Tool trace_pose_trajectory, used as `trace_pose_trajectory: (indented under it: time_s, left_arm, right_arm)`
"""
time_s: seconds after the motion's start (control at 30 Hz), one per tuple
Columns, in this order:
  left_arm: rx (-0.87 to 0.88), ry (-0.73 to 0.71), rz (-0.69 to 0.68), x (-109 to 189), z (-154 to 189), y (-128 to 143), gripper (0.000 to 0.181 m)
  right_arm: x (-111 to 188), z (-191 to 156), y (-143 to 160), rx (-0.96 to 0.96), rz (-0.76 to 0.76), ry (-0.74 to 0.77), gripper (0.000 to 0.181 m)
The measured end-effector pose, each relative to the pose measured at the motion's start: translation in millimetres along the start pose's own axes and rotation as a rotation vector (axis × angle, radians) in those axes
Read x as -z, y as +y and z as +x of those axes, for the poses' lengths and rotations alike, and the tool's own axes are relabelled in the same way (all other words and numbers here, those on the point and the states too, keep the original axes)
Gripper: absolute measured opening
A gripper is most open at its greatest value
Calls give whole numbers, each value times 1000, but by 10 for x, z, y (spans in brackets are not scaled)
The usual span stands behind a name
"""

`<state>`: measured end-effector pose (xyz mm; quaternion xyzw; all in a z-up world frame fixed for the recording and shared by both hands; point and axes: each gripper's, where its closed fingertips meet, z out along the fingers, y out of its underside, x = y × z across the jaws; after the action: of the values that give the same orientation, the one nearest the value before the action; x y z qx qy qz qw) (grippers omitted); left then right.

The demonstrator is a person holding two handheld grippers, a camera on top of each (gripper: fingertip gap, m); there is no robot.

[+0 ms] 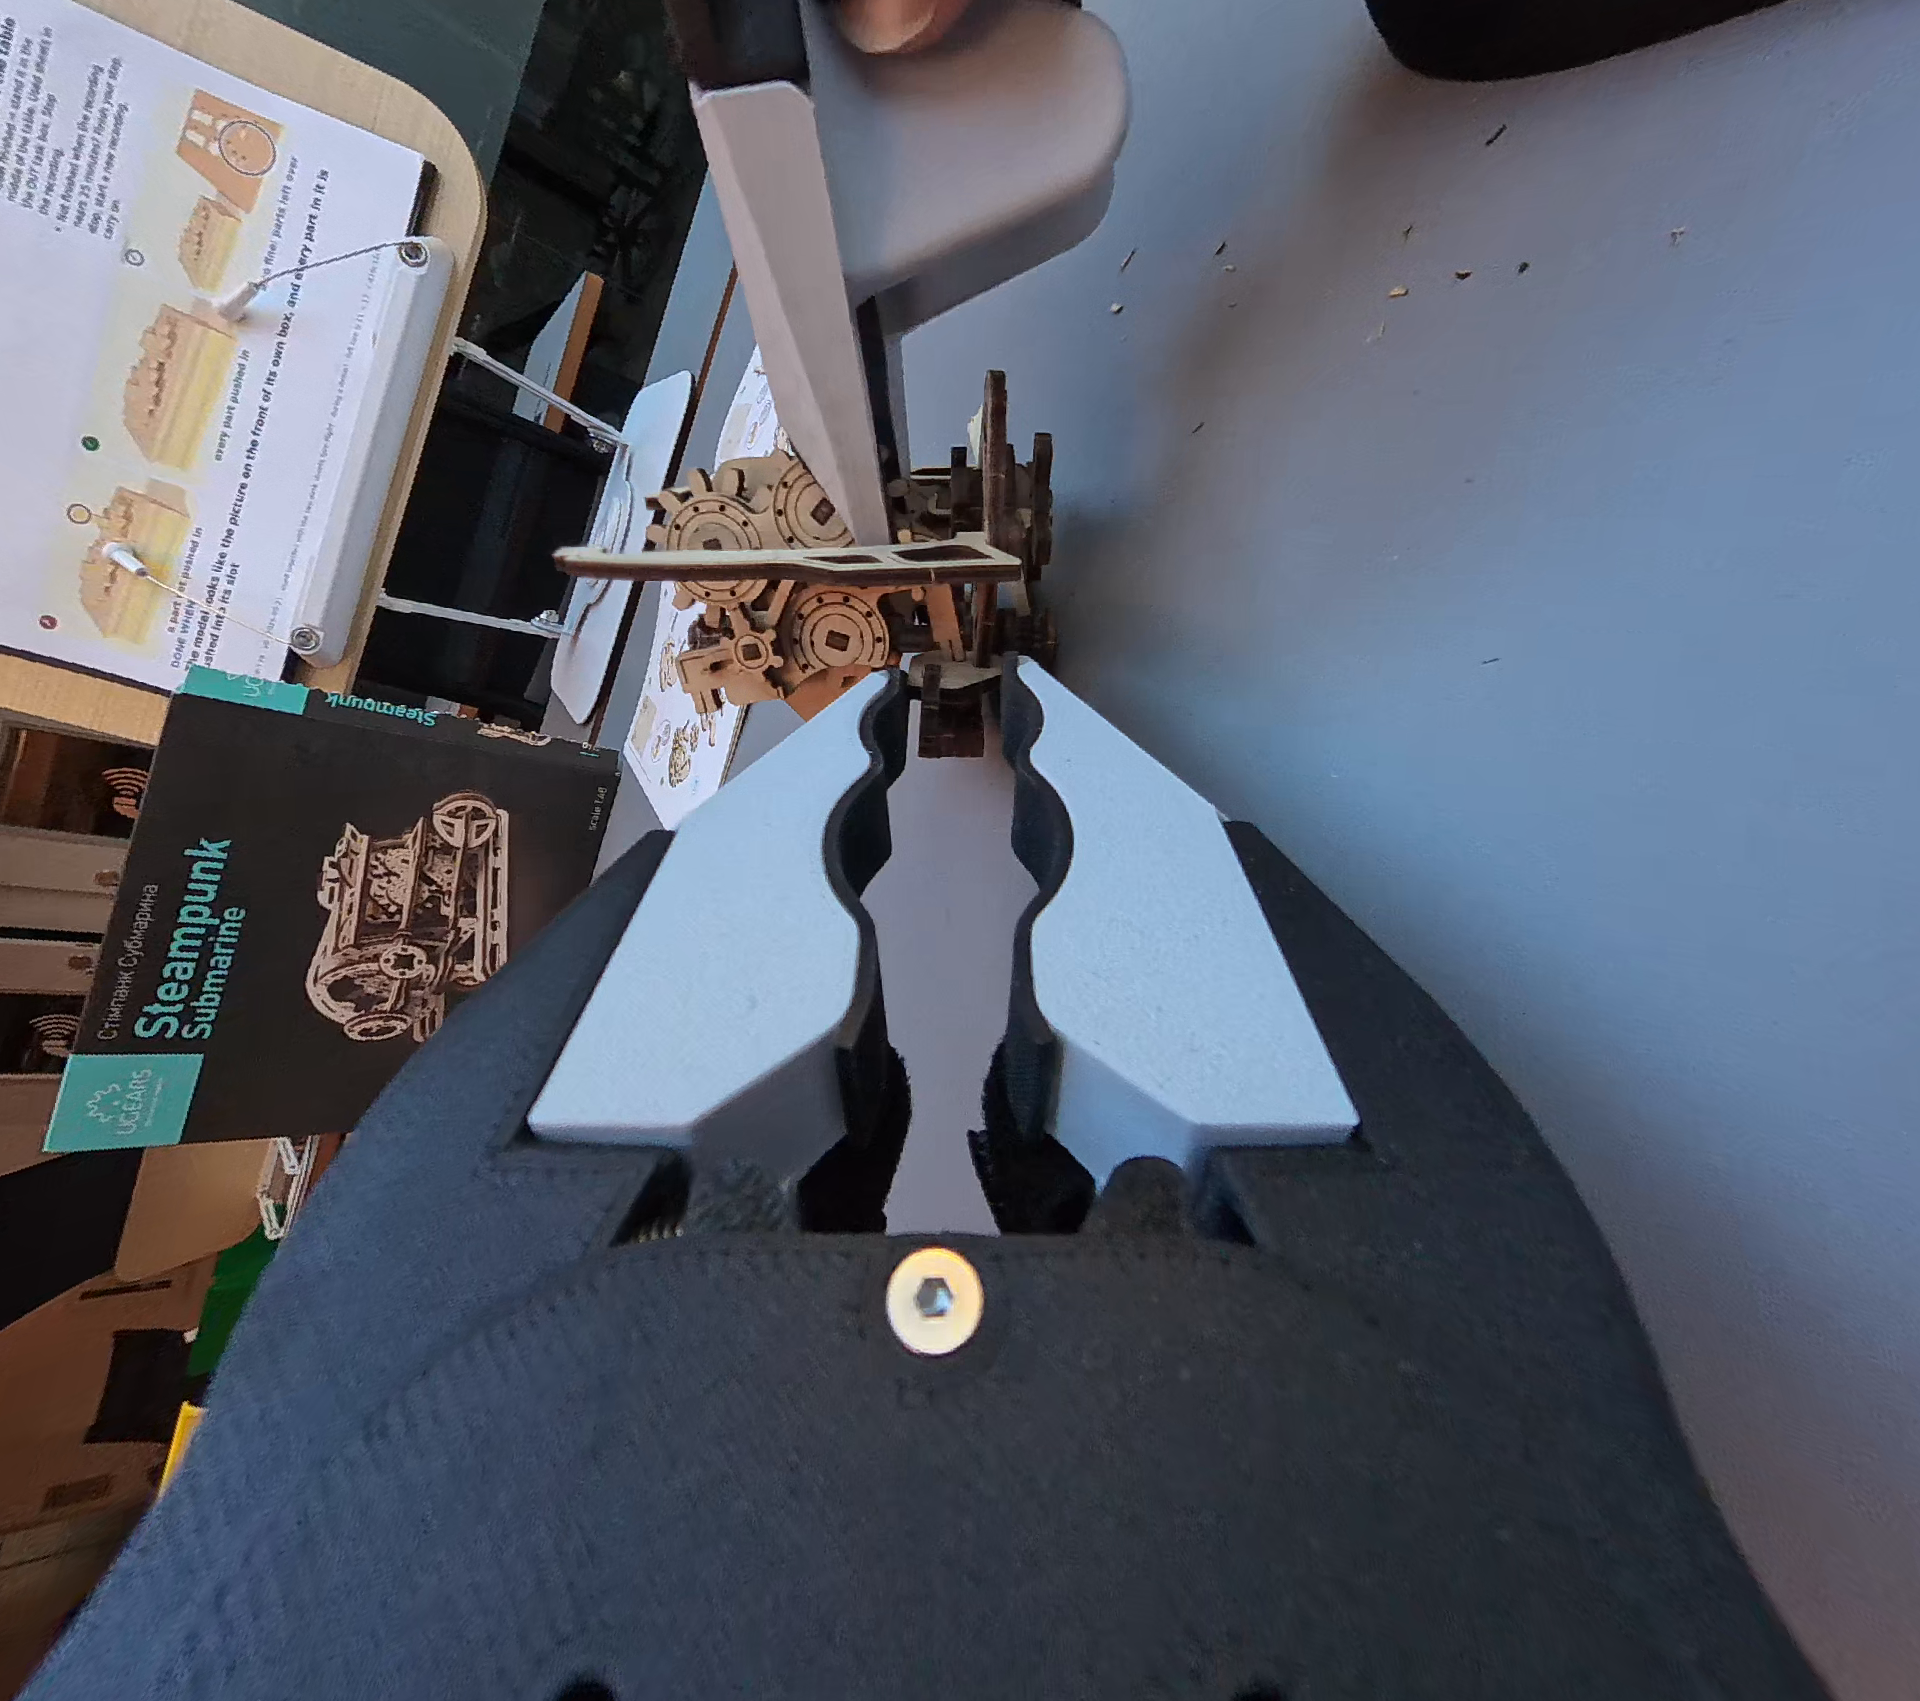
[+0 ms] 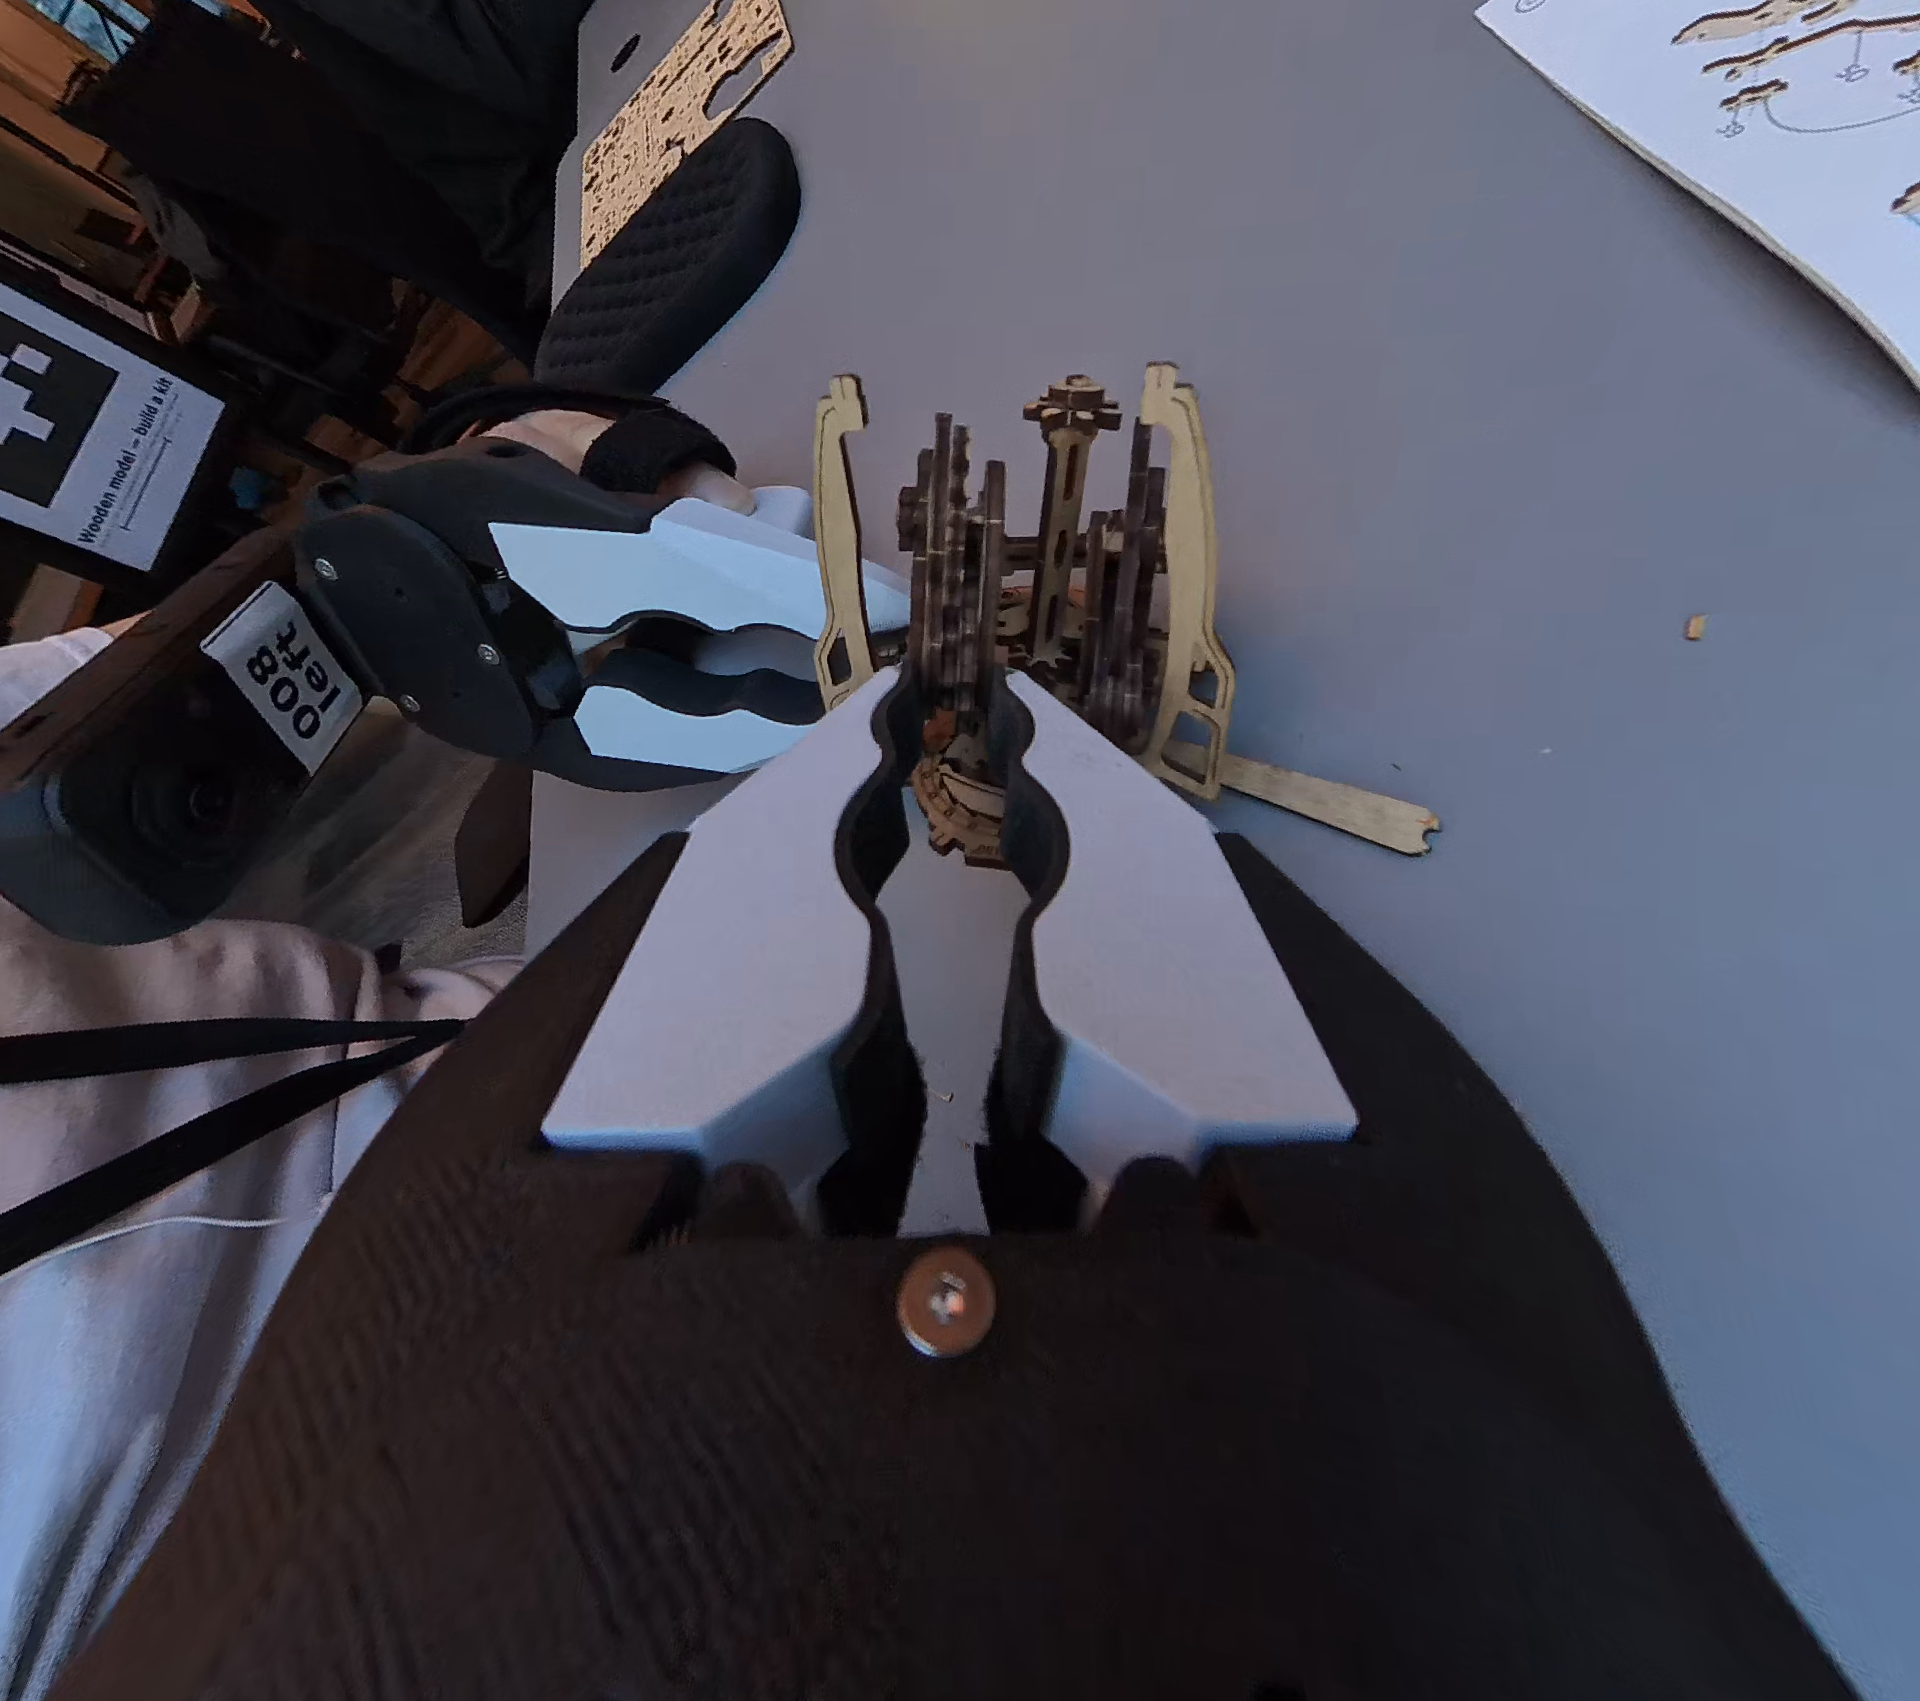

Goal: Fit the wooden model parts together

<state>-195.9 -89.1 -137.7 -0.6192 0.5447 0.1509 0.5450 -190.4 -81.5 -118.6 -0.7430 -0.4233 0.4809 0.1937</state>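
Claw on the left, the left claw (image 2: 847, 664), white-fingered on a black body: nearly closed, nipping a small dark tab low on the laser-cut, pale-and-dark wooden gear model (image 2: 1049, 571). Stands upright mid-view on the flat grey counter (image 2: 1351, 301), between both claws. Right claw (image 2: 951, 695): narrowed to a slit, pinching dark gear edges. Probably light and stiff, yet brittle at teeth and pegs. Better taken by the pale side frames. Farther right, white printed instruction sheet (image 2: 1714, 93).

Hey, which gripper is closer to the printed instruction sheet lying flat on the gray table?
Right. The right gripper works at the wooden model, with the instruction sheet beyond it; the left gripper sits on the model's opposite side.
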Motion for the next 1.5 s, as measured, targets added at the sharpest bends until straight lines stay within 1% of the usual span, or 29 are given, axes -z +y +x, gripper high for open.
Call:
trace_pose_trajectory:
  time_s: [0.17, 0.23, 0.33, 0.5, 0.77, 0.93, 1.07, 1.17, 1.37, 1.47, 1.5]
  left_arm:
    - [9, 4, -3, -1, -3, 6, 16]
    - [36, 15, 0, -1, -3, 5, 16]
    - [80, 37, 7, -6, -7, 7, 16]
    - [2, -4, 4, -9, -10, 12, 16]
    - [-23, -17, 6, -1, -6, 5, 16]
    - [-32, -20, 9, 0, 0, -2, 16]
    - [-43, -25, 7, 1, 1, 3, 16]
    - [-36, -32, 6, 5, -17, 8, 16]
    - [-11, -56, 4, 26, -76, 16, 16]
    - [3, -42, 0, 29, -62, 25, 16]
    - [-5, -52, -1, 33, -71, 25, 16]
  right_arm:
    - [-9, -2, -12, 11, 17, 12, 10]
    - [-11, -13, -14, 87, 26, 13, 10]
    - [-9, -22, -13, 150, 22, 14, 11]
    - [-7, -10, -24, 101, 13, -12, 11]
    - [11, -11, -23, 94, -4, -31, 11]
    - [140, -32, -113, 67, 15, -72, 11]
    - [139, -23, -124, 74, 12, -66, 11]
    - [113, -28, -168, 87, -6, -63, 11]
    - [88, -71, -251, 143, -91, -13, 10]
    - [116, -82, -225, 115, -157, -12, 11]
    - [131, -84, -242, 107, -152, -15, 10]
